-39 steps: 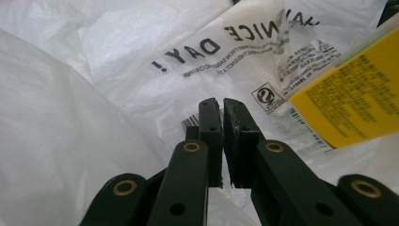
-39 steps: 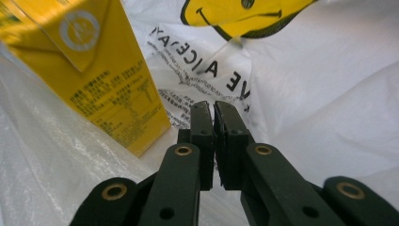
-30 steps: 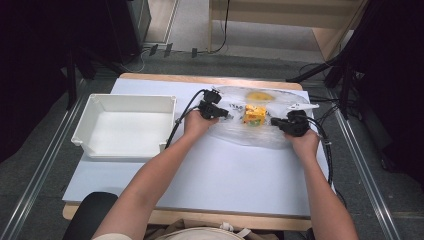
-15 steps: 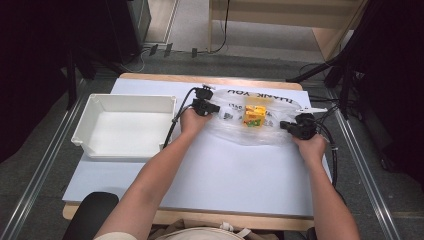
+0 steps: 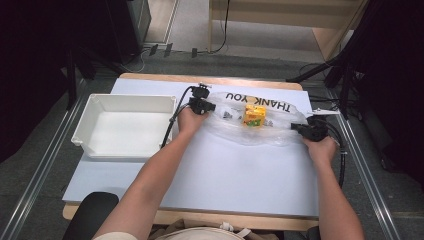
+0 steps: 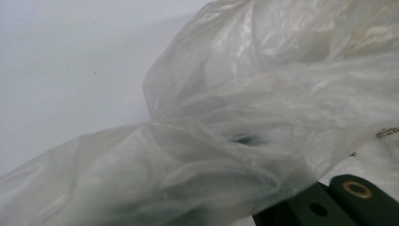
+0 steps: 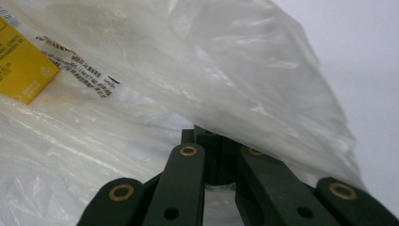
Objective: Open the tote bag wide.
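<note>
A clear plastic bag (image 5: pixel 260 131) printed "THANK YOU" lies stretched across the far half of the table, with a yellow carton (image 5: pixel 254 115) inside it. My left gripper (image 5: pixel 202 105) is shut on the bag's left end. My right gripper (image 5: pixel 306 129) is shut on its right end. In the left gripper view the crumpled bag film (image 6: pixel 263 94) drapes over the black jaws and hides their tips. In the right gripper view the film (image 7: pixel 226 70) covers the jaw tips, and a corner of the yellow carton (image 7: pixel 22 70) shows through at the upper left.
A white rectangular tray (image 5: pixel 125 102) stands at the left of the pale table top (image 5: pixel 235 175), close to my left forearm. Cables trail from both grippers. A dark chair (image 5: pixel 90 215) sits at the near left edge.
My two grippers have moved apart: the right one to the right, the left one slightly left. The bag is pulled out longer and flatter between them, and the carton lies nearer its middle.
</note>
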### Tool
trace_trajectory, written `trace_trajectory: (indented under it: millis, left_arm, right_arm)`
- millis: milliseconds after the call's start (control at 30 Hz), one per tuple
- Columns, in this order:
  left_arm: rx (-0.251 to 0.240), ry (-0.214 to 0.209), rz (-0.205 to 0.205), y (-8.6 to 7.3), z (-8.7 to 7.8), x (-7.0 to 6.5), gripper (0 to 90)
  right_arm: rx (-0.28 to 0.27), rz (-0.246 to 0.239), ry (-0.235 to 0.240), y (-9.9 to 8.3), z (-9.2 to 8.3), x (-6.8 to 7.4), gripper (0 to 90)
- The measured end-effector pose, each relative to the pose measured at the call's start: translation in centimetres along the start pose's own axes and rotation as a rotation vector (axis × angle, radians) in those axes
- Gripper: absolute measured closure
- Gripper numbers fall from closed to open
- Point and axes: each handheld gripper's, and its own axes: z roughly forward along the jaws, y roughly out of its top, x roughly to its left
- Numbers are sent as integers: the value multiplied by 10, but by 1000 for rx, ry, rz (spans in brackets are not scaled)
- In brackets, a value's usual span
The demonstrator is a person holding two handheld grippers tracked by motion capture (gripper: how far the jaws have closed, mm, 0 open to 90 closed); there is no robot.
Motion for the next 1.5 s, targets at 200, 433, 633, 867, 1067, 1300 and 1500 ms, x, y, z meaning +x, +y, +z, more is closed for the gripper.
trace_trajectory:
  millis: [200, 433, 633, 867, 1067, 1300, 1500]
  left_arm:
    - [-7, 19, -11, -1, -3, 7, 900]
    - [-23, 55, -3, -3, -3, 3, 900]
    - [-26, 80, -10, -3, -3, 1, 900]
    - [-35, 87, -17, -5, -4, 4, 900]
    - [-39, 86, -28, -6, -4, 4, 900]
    - [-25, 100, -53, -3, -4, 3, 900]
    - [5, 84, -26, 1, -6, 3, 900]
  right_arm:
    - [-12, 37, -18, -7, -8, -13, 900]
    - [-14, 24, -40, -11, -14, -16, 900]
    - [-18, 46, -47, -15, -19, -22, 900]
    - [-20, 35, -62, -18, -23, -23, 900]
    - [-18, 38, -52, -21, -26, -27, 900]
    - [-20, 40, -83, -21, -27, -25, 900]
    - [-8, 48, -87, -18, -28, -22, 900]
